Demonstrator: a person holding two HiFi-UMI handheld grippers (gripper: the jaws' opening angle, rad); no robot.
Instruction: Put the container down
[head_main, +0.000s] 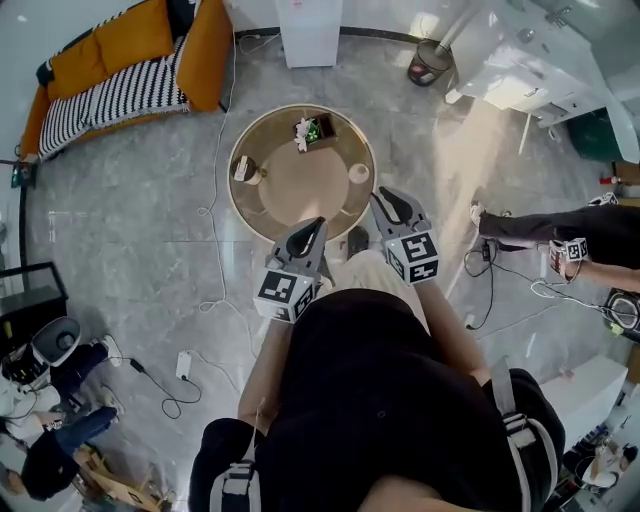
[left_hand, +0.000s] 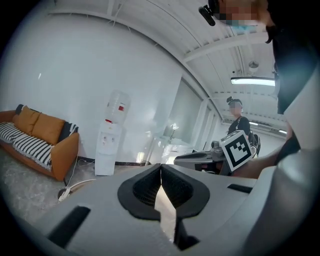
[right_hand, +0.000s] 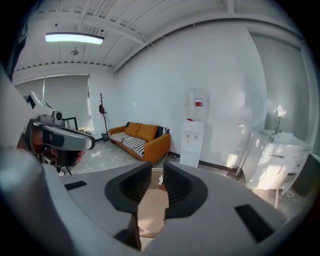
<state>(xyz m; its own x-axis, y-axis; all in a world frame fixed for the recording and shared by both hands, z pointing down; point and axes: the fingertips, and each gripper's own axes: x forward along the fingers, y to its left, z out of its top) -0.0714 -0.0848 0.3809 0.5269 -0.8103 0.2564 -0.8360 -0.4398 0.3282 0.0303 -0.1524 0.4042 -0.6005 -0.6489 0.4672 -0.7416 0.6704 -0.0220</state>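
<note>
A round tan table (head_main: 300, 185) stands in front of me in the head view. On it are a small white container (head_main: 243, 170) at the left, a white cup (head_main: 358, 172) at the right and a small potted plant (head_main: 311, 130) at the back. My left gripper (head_main: 318, 224) hangs over the table's near edge, its jaws touching at the tips with nothing between them (left_hand: 161, 167). My right gripper (head_main: 386, 197) is at the table's near right edge, its jaws a little apart and empty (right_hand: 157, 169). The tabletop (right_hand: 151, 210) shows through the gap.
An orange sofa (head_main: 120, 60) with a striped cushion stands at the back left, a white water dispenser (head_main: 308, 30) behind the table. Cables (head_main: 215, 250) trail across the floor on the left. Another person's legs (head_main: 560, 230) reach in from the right. A white counter (head_main: 520, 60) stands back right.
</note>
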